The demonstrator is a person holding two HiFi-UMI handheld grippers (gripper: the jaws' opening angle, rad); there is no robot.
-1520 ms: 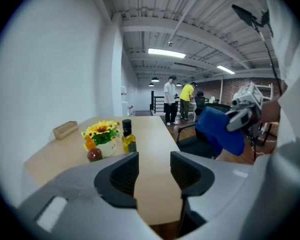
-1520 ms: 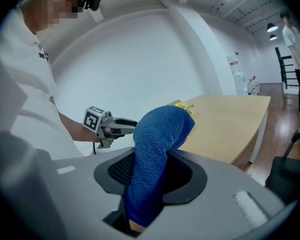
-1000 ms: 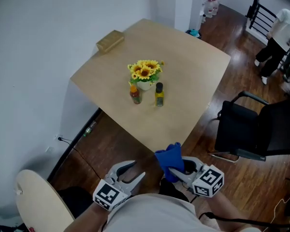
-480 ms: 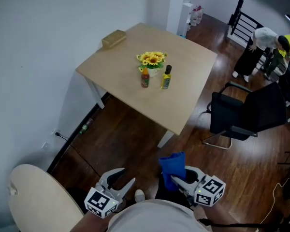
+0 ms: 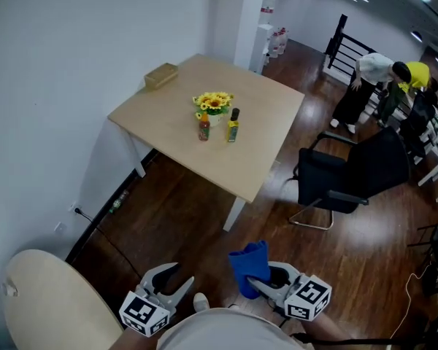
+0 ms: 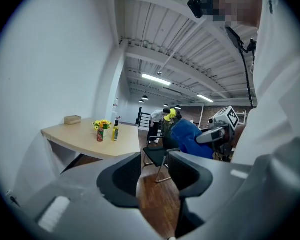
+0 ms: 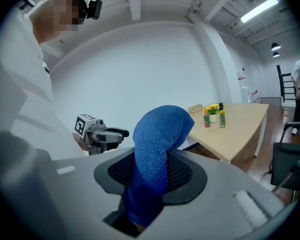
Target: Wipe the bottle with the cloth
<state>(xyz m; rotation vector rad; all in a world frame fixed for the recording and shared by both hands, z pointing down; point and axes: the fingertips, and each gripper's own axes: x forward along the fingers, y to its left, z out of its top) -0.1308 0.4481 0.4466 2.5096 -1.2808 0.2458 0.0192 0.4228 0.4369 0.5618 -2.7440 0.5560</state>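
Observation:
Two bottles stand far off on the light wooden table (image 5: 168, 133): a yellow-green one with a black cap (image 5: 233, 125) (image 6: 115, 131) (image 7: 222, 117) and a red-orange one (image 5: 204, 127) (image 6: 100, 133) (image 7: 207, 119). Both grippers are held low, close to my body, well away from the table. My right gripper (image 5: 260, 286) (image 7: 155, 171) is shut on a blue cloth (image 5: 250, 267) (image 7: 157, 154) (image 6: 190, 138), which sticks up between its jaws. My left gripper (image 5: 174, 281) (image 6: 155, 176) is open with nothing between its jaws.
A sunflower pot (image 5: 215, 108) stands behind the bottles and a brown box (image 5: 161, 75) sits at the table's far corner. A black office chair (image 5: 350, 177) is right of the table, a round pale stool (image 5: 47, 305) at my left. People stand far back right.
The view has pulled back from the table, which now looks smaller and farther. Both grippers stay low near my body, the right one still holding the cloth.

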